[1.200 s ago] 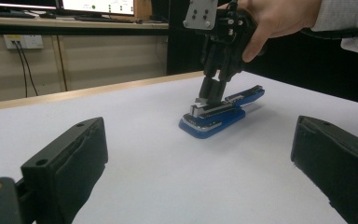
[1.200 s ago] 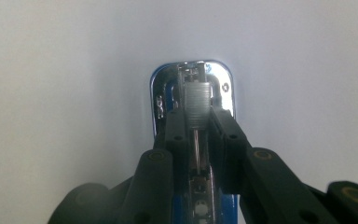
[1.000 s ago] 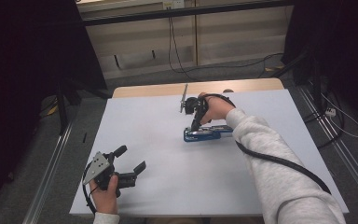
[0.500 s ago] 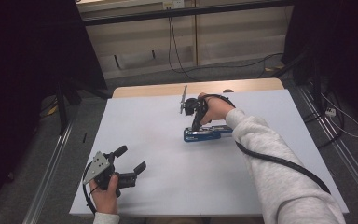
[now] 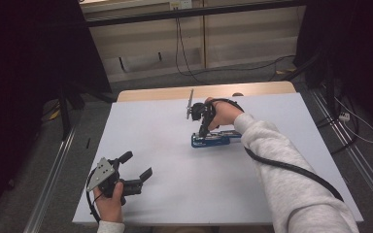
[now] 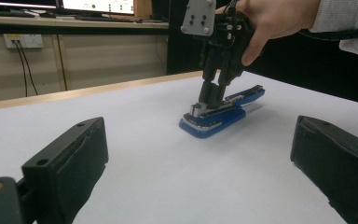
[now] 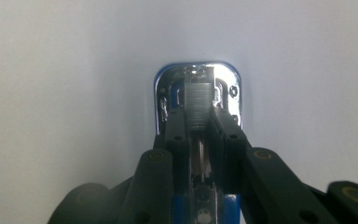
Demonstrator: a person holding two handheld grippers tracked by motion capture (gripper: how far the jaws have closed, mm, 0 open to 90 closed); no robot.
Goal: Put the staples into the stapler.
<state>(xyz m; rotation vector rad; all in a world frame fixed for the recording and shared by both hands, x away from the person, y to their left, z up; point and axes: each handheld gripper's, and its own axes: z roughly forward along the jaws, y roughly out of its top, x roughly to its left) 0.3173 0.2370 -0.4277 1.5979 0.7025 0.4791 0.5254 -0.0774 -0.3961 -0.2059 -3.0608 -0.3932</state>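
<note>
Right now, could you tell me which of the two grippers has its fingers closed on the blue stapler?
The right gripper, pointing down at the table's far side, grips the stapler. The left gripper is open near the front edge, holding nothing.

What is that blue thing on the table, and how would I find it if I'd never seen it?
Start at the big white table and look toward its far side, right of the middle. There lies a blue stapler with a shiny metal front end, and the right tool is clamped on it from above. It is the table's one blue object; the left tool is black.
</note>
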